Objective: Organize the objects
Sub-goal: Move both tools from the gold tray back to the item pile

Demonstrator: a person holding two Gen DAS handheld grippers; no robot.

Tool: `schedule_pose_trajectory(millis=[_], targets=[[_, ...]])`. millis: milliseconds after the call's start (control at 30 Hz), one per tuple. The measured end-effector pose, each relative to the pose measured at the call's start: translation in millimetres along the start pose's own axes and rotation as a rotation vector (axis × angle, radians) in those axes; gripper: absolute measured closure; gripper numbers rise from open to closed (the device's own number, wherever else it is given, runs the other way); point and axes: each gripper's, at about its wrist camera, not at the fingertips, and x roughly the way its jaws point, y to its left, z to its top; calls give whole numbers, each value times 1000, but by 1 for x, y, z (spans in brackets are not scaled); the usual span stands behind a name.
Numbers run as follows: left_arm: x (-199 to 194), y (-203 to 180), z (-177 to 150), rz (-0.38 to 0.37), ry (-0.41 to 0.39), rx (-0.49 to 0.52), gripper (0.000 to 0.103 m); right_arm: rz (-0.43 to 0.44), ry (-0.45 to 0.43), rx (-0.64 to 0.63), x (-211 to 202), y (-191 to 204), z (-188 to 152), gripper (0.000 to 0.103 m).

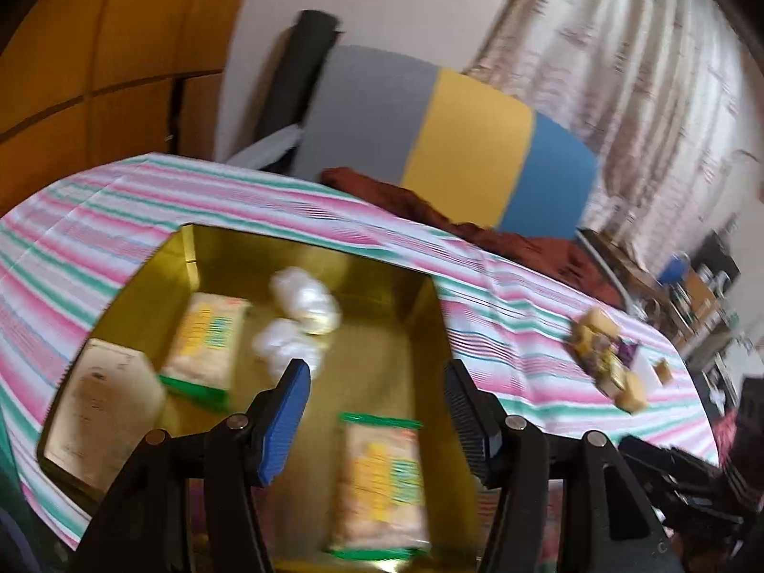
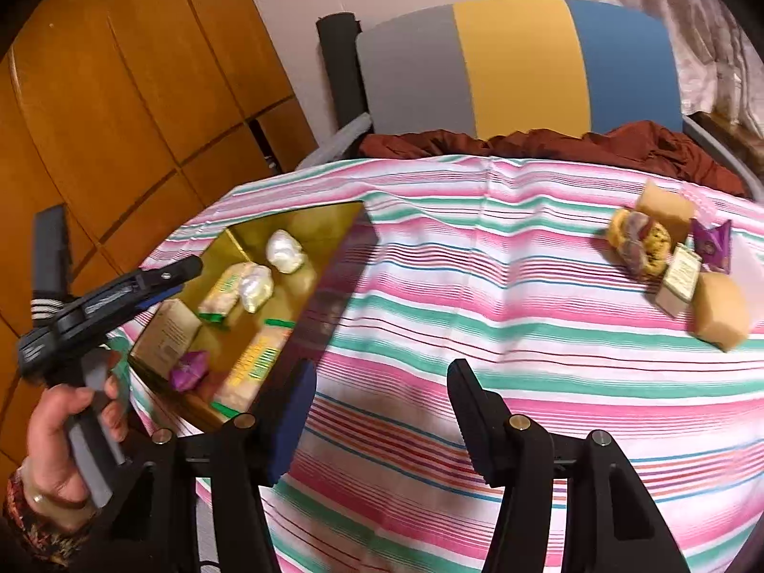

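Observation:
A gold tin box (image 1: 410, 315) (image 2: 334, 219) sits at the table's left. In it lie two green-edged snack packets (image 1: 210, 344) (image 1: 382, 477), two white wrapped lumps (image 1: 305, 301), a tan box (image 1: 100, 406) and a purple wrapped sweet (image 2: 188, 370). My left gripper (image 1: 377, 410) hovers open and empty over the box; it also shows in the right wrist view (image 2: 143, 281). My right gripper (image 2: 382, 410) is open and empty above the striped cloth, right of the box. A pile of loose snacks (image 2: 668, 258) (image 1: 606, 358) lies at the far right.
The table has a pink, green and white striped cloth (image 2: 477, 262). Behind it stands a grey, yellow and blue chair back (image 2: 515, 62) with a brown cloth (image 2: 549, 143). A wooden wardrobe (image 2: 119, 95) is at the left, a curtain (image 1: 644, 71) at the right.

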Motion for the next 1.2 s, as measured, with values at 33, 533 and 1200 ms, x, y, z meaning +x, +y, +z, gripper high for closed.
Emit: schedule_pose_trajectory(millis=[33,533,1200], targets=[[0,-8,-1,-16,4,15,44,-14,7,3,-2,-6,0,45],[17,-115,-45,-192,131,223,43,-255,84,95,-32,-128,3,44],[55,-183,-76,-211,248,337,43,-344,48,214,-1,-254,30,41]])
